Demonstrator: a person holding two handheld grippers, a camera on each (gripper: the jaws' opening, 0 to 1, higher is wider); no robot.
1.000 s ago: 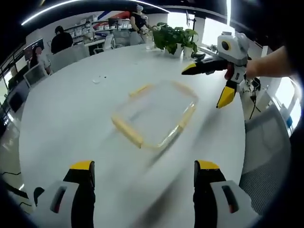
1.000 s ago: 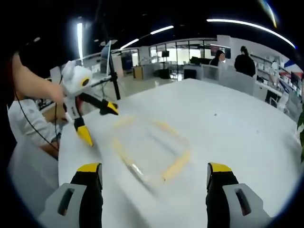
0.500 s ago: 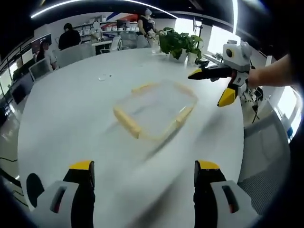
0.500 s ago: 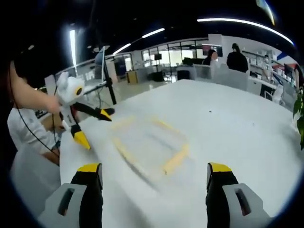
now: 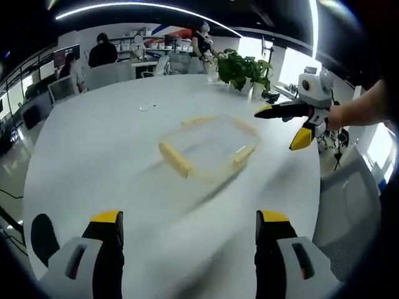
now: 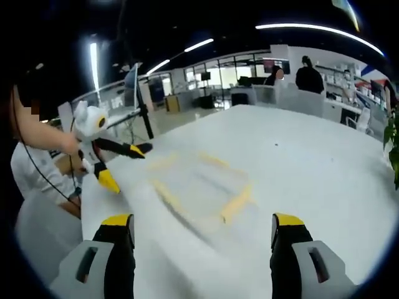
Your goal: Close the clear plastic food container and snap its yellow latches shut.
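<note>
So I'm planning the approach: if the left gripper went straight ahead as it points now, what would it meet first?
Probably the clear container on the white table, at its near yellow latch. The left gripper is open; depth is unclear.

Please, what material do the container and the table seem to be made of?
The container looks like clear plastic, since the table shows through it, with opaque yellow latches, likely plastic too. The table seems a smooth white laminate with a soft sheen; blur hides detail.

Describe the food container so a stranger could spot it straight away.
Find the large white table. Near its middle, between the two grippers held over it, lies the container: a flat, clear, rectangular box with yellow latches along its edges. The potted plant at the far edge is green and upright; nothing else there is see-through with yellow trim.
</note>
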